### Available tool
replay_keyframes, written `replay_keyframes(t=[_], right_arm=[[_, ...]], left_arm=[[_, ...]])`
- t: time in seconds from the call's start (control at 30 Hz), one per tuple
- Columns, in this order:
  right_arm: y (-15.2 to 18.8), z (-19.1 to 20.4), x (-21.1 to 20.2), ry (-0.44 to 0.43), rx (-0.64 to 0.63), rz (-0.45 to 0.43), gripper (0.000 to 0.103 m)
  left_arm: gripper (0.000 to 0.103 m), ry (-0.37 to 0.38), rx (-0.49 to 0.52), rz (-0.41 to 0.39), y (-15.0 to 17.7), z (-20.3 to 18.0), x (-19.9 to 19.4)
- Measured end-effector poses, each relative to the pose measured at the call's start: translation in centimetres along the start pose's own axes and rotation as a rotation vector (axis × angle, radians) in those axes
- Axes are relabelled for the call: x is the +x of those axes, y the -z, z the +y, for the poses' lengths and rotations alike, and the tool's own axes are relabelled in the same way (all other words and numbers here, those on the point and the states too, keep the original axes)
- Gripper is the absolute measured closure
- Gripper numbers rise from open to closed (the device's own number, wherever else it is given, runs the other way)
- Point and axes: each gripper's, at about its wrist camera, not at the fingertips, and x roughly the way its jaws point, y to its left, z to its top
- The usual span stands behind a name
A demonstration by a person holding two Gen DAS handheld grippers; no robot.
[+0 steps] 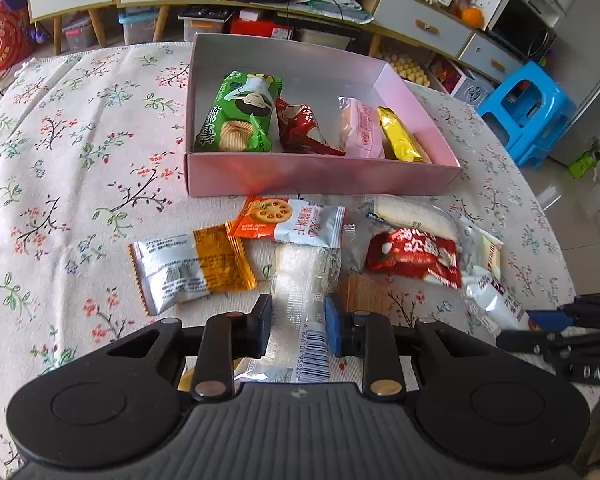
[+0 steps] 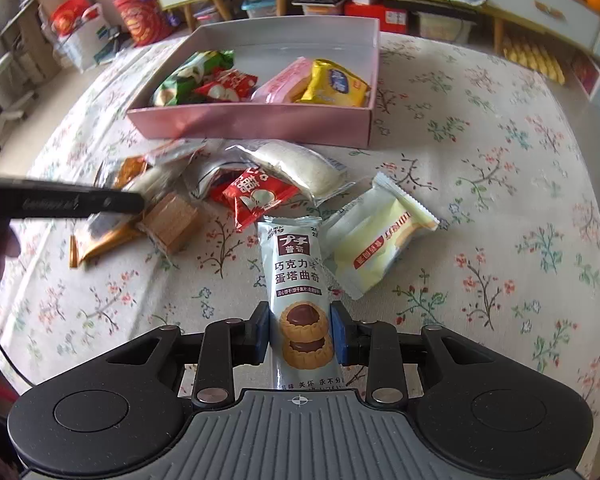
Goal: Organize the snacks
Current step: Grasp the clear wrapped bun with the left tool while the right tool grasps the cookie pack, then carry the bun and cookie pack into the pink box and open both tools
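left gripper (image 1: 299, 322) clamped on clear packet (image 1: 300, 280), right gripper (image 2: 299, 330) clamped on tart cookie pack (image 2: 296, 280), loose snacks before pink box (image 1: 324, 174)

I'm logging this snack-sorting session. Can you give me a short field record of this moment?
surface: floral tablecloth
container: pink box, open
in box: green chip bag, red packet, pink packet, yellow packet
left gripper: shut on clear-wrapped snack
right gripper: shut on light blue tart-cookie packet
loose on the cloth: several packets in front of the box
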Motion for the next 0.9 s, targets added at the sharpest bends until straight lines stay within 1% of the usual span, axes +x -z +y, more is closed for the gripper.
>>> replay_keyframes(t=[0.1,0.23,0.43,0.63,0.83,0.9], right_arm=[[-0.3,-0.4,-0.8,-0.024,0.039,-0.018,0.073],[-1.1,-0.7,-2.3,-0.054,0.076,-0.067,0.073],[-2.4,-1.3,-3.6,-0.084,0.152,-0.113,0.073],[-4.3,-1.3,-2.8,-0.111,0.241,-0.127,0.073],[-6.7,-1.0,-0.6,-0.13,0.315,-0.156,0.073],[-7.4,-0.9,0.2,-0.152,0.343,-0.174,0.073]], left_arm=[[0.079,0.012,-0.012,-0.003,0.2,0.3,-0.6],[0.079,0.045,-0.035,-0.015,0.2,0.7,-1.4],[0.08,0.088,-0.056,-0.054,-0.3,0.4,-2.4],[0.08,0.121,-0.09,-0.116,-1.4,0.1,-2.6],[0.08,0.139,-0.181,-0.168,-3.2,1.1,-1.2],[0.08,0.142,-0.212,-0.182,-3.9,1.4,-0.8]])
